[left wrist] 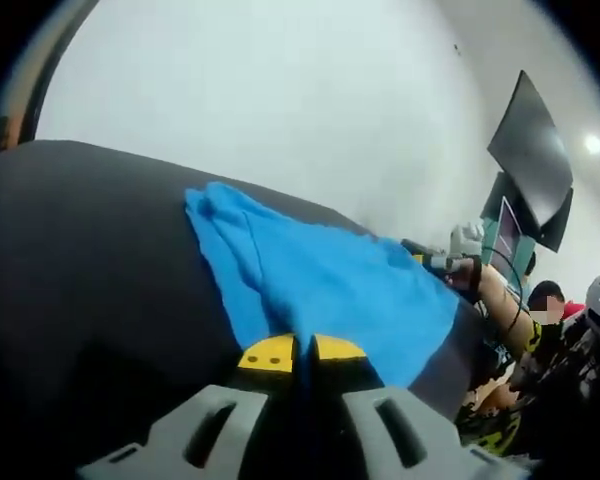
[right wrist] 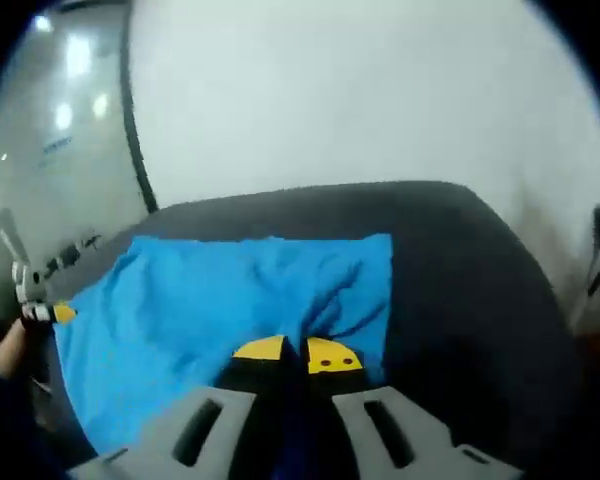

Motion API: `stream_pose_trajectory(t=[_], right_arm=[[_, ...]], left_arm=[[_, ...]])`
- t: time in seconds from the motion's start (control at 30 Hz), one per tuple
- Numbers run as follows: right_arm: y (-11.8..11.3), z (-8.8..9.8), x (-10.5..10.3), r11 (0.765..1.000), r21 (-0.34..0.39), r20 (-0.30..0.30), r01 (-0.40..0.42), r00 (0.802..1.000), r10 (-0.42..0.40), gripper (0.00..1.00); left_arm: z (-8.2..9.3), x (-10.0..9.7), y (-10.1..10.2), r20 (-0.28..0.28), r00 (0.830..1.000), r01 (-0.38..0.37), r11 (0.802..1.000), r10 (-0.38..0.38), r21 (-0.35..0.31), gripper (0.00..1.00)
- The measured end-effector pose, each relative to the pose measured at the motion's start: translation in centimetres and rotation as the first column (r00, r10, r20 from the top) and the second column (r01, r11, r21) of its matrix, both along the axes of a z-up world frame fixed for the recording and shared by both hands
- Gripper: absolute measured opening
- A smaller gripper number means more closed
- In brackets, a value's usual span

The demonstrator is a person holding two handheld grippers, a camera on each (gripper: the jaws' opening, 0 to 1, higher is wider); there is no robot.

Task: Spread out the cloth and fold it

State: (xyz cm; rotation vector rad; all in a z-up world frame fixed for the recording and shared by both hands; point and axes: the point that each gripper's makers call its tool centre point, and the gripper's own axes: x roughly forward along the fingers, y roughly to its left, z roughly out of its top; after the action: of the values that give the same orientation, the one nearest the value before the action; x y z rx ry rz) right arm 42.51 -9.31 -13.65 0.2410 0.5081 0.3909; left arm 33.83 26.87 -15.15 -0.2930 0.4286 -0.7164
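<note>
- Cloth (left wrist: 320,285): blue, lay creased on the dark table (left wrist: 90,260); in the left gripper view it ran from centre frame down to the lower right, and in the right gripper view (right wrist: 230,300) it spanned the middle and lower left.
- Left gripper (left wrist: 302,352): rose from the bottom centre, yellow-tipped jaws pressed together on the near edge of the cloth.
- Right gripper (right wrist: 295,355): at bottom centre, yellow tips closed together on the cloth edge, with blue fabric showing between the jaws below.
- Table: dark grey, rounded by the lens; bare surface lay at the left of the left gripper view and at the right of the right gripper view (right wrist: 460,280).
- Wall (left wrist: 280,90): plain white, across the upper part of both views.
- Monitors (left wrist: 530,160): dark, tilted, at the right edge of the left gripper view.
- Person (left wrist: 505,310): at the right of the left gripper view, forearm reaching in beyond the cloth's far edge.
- Glass partition (right wrist: 50,130): upper left of the right gripper view, with light reflections.
</note>
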Motion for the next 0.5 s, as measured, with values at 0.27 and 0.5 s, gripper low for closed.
stream_pose_trajectory(t=[0.27,0.5], right_arm=[[-2.6,4.7,2.0,0.698,0.705,-0.081,0.122,0.992,-0.092,0.02],[-5.7,0.2,1.2,0.943,0.287,-0.031,0.167,0.986,-0.165,0.03]], left_arm=[[0.0,-0.1,-0.1,0.009,1.0,-0.004,1.0,0.004,0.007,0.05],[0.0,0.0,0.0,0.006,1.0,-0.002,1.0,0.002,0.003,0.05]])
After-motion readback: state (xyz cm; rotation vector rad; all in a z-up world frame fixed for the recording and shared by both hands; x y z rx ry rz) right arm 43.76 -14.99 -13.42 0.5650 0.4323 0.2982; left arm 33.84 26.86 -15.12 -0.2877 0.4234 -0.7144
